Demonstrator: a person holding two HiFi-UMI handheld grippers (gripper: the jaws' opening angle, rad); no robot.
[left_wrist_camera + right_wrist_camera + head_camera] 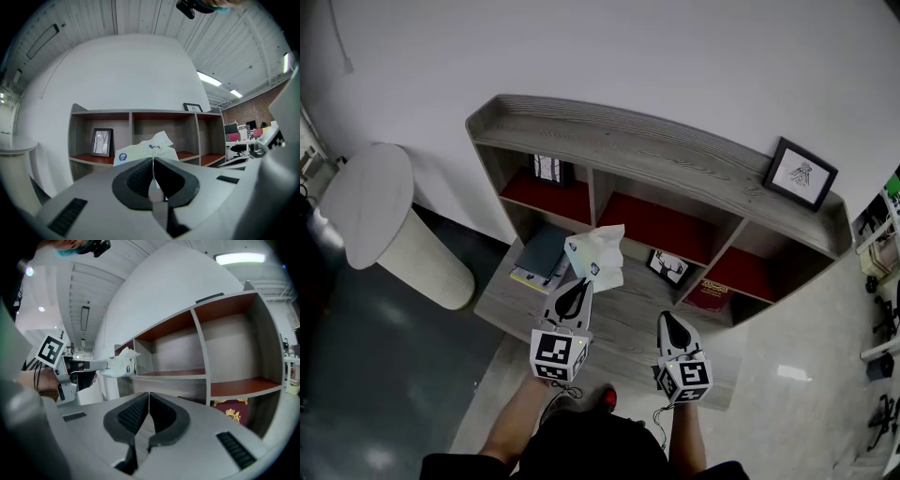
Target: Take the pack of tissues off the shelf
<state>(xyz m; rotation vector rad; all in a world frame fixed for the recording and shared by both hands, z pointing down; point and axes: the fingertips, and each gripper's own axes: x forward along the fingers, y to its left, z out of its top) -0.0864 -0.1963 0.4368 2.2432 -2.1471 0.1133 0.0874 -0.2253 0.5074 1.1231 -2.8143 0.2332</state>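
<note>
The pack of tissues (598,255) is white and crumpled, with a small blue round logo. It hangs in the air in front of the grey wooden shelf (656,150), clear of the compartments. My left gripper (578,286) is shut on the pack's near end. In the left gripper view the pack (145,151) sticks out just past the closed jaws of the left gripper (153,161). My right gripper (670,322) hovers beside it on the right, shut with nothing in it. In the right gripper view, its jaws (148,397) meet, and the held pack (121,364) shows at the left.
A white round bin (384,220) stands left of the shelf. A framed picture (802,173) sits on the shelf top at the right and another (551,169) in the upper left compartment. Books (539,258), a small frame (668,267) and a red book (711,292) lie on the lower level.
</note>
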